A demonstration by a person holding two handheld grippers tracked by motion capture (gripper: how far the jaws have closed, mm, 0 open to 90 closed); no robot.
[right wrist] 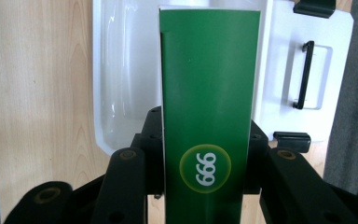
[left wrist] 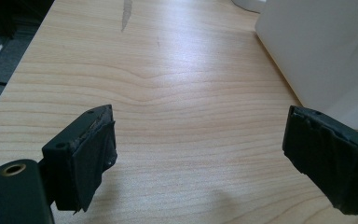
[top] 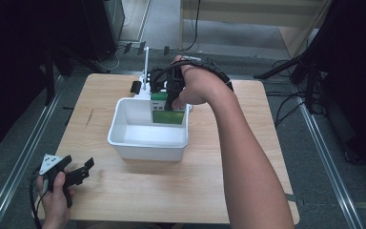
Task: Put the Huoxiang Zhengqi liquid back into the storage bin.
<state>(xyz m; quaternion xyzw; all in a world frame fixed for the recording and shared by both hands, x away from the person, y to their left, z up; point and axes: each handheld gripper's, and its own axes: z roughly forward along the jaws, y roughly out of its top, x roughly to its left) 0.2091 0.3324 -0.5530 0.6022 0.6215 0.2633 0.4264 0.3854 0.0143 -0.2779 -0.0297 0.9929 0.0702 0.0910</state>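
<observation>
**Green box held over the white bin's far end**

On my right, the right gripper (top: 171,95) has its jaws clamped on a green box (top: 167,110), one jaw pressed against each long side. In the right gripper view the box (right wrist: 208,102) stands up between the black jaws, showing a round yellow-green badge with white digits near the bottom. Behind it I see the inside of the white bin (right wrist: 121,70) and a white lid (right wrist: 279,60) with a black handle and black clips lying beside it.

From the high view, the box sits at the far right corner of the bin (top: 143,148), partly below the rim; I cannot tell whether it touches the bottom. The bin rests near the middle of the wooden table (top: 147,191).

On my left, the left gripper (top: 69,172) hangs at the near left corner of the table, jaws spread wide apart with nothing between them. Its view looks across bare wood (left wrist: 168,93) toward the bin's outer wall (left wrist: 321,51).
</observation>
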